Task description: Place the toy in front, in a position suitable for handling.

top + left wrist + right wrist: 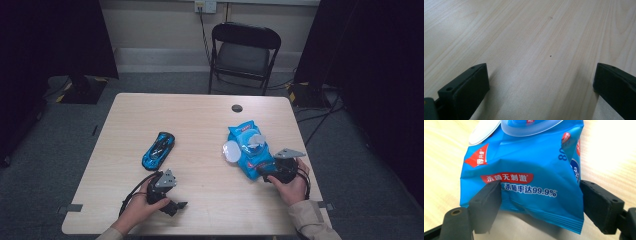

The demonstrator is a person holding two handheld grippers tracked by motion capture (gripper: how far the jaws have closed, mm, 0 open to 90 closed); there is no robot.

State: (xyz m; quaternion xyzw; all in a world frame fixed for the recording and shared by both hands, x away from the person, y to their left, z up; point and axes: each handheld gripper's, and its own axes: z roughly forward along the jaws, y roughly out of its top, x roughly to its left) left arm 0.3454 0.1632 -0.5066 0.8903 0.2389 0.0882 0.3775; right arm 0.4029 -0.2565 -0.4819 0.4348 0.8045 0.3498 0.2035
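A blue pack of wet wipes [250, 150] lies on the right half of the table [195, 115], its white lid flap [231, 151] open to the left. My right gripper [265, 172] holds the pack's near end. In the right gripper view the pack [529, 165] sits between the two black jaws of the right gripper [536, 192]. One pad dents the foil and the other touches its edge. A blue toy car [158, 150] lies left of centre. My left gripper [175, 206] rests near the front edge, and its jaws stand wide over bare wood in the left gripper view [540, 75].
A black folding chair [243, 52] stands beyond the far edge of the table. A round cable hole [237, 108] sits near the far edge. Bare wood lies between the car and the pack.
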